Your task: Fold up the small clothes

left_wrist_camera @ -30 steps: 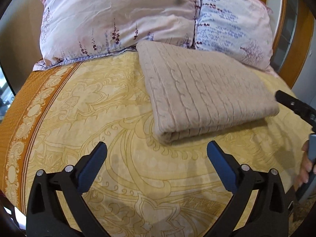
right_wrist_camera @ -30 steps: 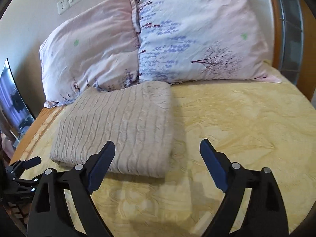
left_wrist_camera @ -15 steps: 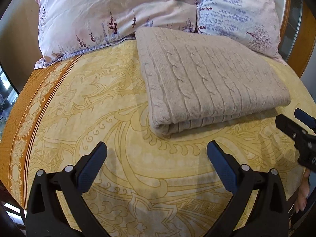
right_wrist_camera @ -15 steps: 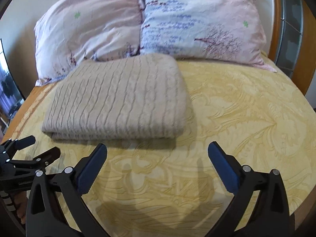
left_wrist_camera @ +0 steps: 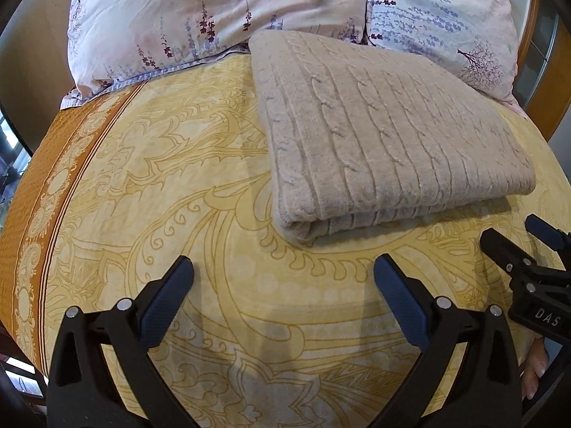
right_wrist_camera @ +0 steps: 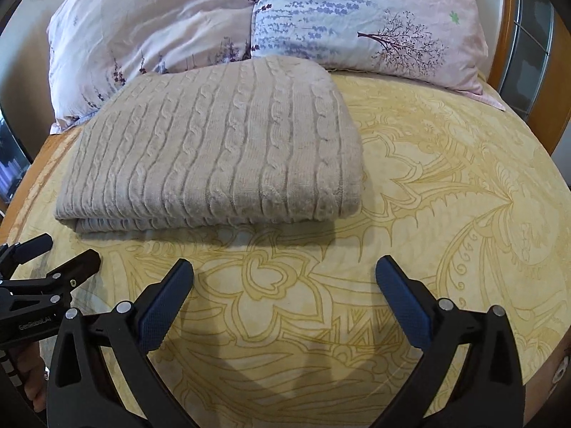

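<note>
So the beige cable-knit sweater point(left_wrist_camera: 389, 135) is folded into a neat rectangle, lying on the yellow patterned bedspread point(left_wrist_camera: 200, 192) with its far edge right up against the two floral pillows point(right_wrist_camera: 200, 18). Left gripper point(left_wrist_camera: 283, 296) hangs above the bedspread just short of the fold, jaws spread wide, nothing in them. Right gripper point(right_wrist_camera: 284, 296) is the same deal, wide and empty, close beside the left one.

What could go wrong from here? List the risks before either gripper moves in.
1. The folded knit sweater shows stacked layers at its near edge; an open left gripper or right gripper might pinch only the top one and undo the fold.
2. Its far edge touches the pillows, so pushing may bunch it.
</note>
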Available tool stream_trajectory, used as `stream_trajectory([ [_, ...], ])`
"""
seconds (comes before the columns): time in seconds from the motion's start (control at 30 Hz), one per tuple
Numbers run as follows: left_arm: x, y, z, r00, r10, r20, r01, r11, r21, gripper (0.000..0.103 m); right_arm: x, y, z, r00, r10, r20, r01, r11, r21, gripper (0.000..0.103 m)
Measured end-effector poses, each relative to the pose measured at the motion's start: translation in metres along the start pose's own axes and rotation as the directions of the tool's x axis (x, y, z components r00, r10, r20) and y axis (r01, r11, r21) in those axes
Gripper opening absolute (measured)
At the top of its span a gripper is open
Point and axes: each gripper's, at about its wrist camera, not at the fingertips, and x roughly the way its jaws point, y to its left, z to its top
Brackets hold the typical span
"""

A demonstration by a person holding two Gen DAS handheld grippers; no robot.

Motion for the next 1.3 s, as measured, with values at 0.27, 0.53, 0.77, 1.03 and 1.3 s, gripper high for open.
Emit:
stream_trajectory([
  [0.27,0.0008,0.0004,0.0008,1.0,-0.004,-0.009,0.004,1.0,-0.002,0.101,0.0022,0.0027,-0.0014,1.0,-0.023,-0.005,0.023,1.0,-0.017,0.102],
  [0.53,0.0015,0.0005,0.0009,1.0,-0.001,-0.008,0.001,1.0,-0.004,0.101,0.0041,0.0039,-0.0011,0.999,-0.039,-0.01,0.039,0.999,-0.022,0.102],
  [0.77,0.0017,0.0,0.0,1.0,-0.001,-0.011,0.001,1.0,-0.005,0.101,0.0048,0.0036,-0.0002,0.999,-0.039,-0.012,0.039,0.999,-0.023,0.102],
  [1.03,0.0023,0.0008,0.0006,1.0,-0.002,-0.014,0.001,1.0,-0.005,0.101,0.0055,0.0037,0.0004,0.999,-0.043,-0.016,0.043,0.999,-0.017,0.102],
  [1.3,0.0023,0.0008,0.0006,1.0,-0.002,-0.014,0.002,1.0,-0.005,0.101,0.0056,0.0033,0.0008,0.999,-0.044,-0.017,0.044,0.999,-0.016,0.102],
])
